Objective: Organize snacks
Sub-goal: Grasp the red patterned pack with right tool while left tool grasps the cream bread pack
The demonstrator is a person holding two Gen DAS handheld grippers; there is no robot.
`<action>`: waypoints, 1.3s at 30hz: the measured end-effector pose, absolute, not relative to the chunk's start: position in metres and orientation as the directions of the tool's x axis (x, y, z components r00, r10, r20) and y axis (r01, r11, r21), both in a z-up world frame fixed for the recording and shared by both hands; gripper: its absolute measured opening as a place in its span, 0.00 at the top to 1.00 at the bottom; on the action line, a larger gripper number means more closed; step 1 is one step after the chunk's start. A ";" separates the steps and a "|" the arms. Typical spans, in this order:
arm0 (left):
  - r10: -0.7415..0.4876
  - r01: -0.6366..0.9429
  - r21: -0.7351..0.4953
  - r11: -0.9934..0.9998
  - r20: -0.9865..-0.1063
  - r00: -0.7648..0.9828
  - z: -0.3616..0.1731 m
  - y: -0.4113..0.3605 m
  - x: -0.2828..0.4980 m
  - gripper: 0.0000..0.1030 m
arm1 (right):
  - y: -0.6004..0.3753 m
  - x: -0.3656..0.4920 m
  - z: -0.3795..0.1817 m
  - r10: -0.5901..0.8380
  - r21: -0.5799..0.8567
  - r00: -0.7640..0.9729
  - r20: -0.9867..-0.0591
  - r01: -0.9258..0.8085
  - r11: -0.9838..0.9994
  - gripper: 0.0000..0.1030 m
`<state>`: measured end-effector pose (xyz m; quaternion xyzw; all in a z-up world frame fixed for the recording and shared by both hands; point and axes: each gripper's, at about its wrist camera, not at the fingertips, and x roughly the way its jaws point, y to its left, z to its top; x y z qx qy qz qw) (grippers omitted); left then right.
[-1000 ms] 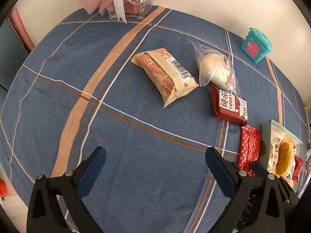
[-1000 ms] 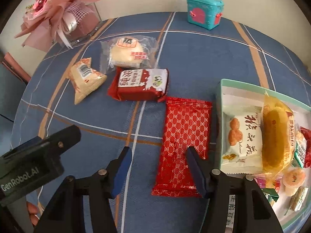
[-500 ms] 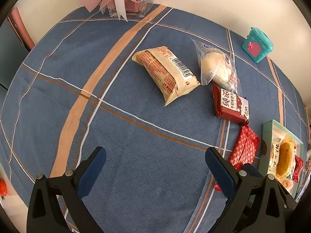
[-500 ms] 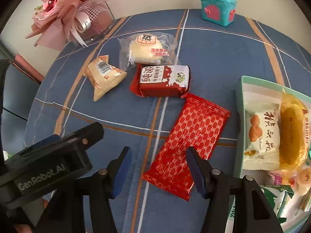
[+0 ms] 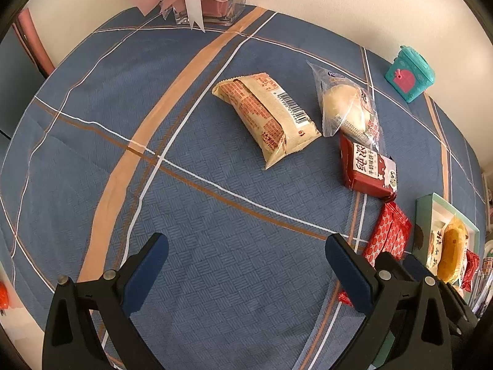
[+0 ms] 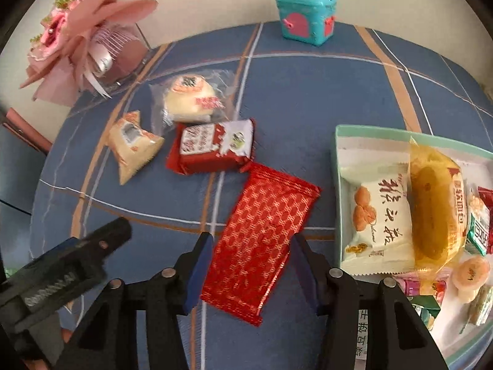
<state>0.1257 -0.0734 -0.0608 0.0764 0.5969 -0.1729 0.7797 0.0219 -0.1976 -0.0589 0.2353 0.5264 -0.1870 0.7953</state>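
A red patterned snack packet (image 6: 262, 240) lies on the blue tablecloth, its near end between the blue pads of my right gripper (image 6: 251, 265), which is open around it. It also shows in the left wrist view (image 5: 388, 237). A dark red biscuit pack (image 6: 212, 148), a clear-wrapped bun (image 6: 191, 98) and a beige wrapped pastry (image 6: 132, 145) lie further back. A mint tray (image 6: 336, 160) at the right holds several snacks. My left gripper (image 5: 246, 271) is open and empty over bare cloth, with the beige pastry (image 5: 268, 117) ahead of it.
A teal toy chest (image 6: 305, 15) stands at the back by the wall. A pink bouquet in a clear vase (image 6: 92, 46) stands at the back left. The left gripper's body (image 6: 61, 271) is at the lower left of the right wrist view.
My right gripper has moved forward onto the red packet, which now sits tilted between its pads. The left gripper has barely shifted.
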 end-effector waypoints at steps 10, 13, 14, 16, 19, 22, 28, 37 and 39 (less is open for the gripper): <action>-0.182 0.340 -0.093 0.936 -0.953 0.242 -0.063 -0.066 0.146 0.01 | -0.204 0.033 -0.069 -0.093 0.141 0.351 -0.932 0.584 0.799 0.46; -0.185 0.328 -0.098 0.939 -0.952 0.244 -0.064 -0.063 0.153 0.01 | -0.208 0.039 -0.071 -0.098 0.132 0.346 -0.933 0.584 0.801 0.42; -0.184 0.324 -0.098 0.941 -0.952 0.245 -0.065 -0.062 0.154 0.01 | -0.209 0.041 -0.072 -0.096 0.133 0.345 -0.934 0.583 0.802 0.40; -0.182 0.316 -0.099 0.944 -0.952 0.247 -0.065 -0.060 0.159 0.01 | -0.211 0.044 -0.074 -0.094 0.134 0.342 -0.935 0.586 0.799 0.38; -0.181 0.308 -0.098 0.946 -0.950 0.253 -0.065 -0.057 0.165 0.01 | -0.213 0.048 -0.075 -0.104 0.121 0.336 -0.936 0.585 0.802 0.37; -0.183 0.304 -0.100 0.947 -0.949 0.257 -0.065 -0.055 0.172 0.01 | -0.211 0.056 -0.078 -0.131 0.081 0.317 -0.940 0.576 0.814 0.37; -0.175 0.298 -0.095 0.950 -0.951 0.255 -0.069 -0.063 0.171 0.01 | -0.203 0.067 -0.083 -0.165 0.019 0.282 -0.945 0.551 0.834 0.34; -0.168 0.295 -0.091 0.951 -0.954 0.248 -0.069 -0.061 0.170 0.01 | -0.205 0.066 -0.084 -0.158 0.014 0.275 -0.948 0.536 0.844 0.38; -0.172 0.293 -0.095 0.951 -0.953 0.250 -0.068 -0.060 0.168 0.01 | -0.206 0.061 -0.083 -0.149 0.023 0.275 -0.950 0.534 0.845 0.42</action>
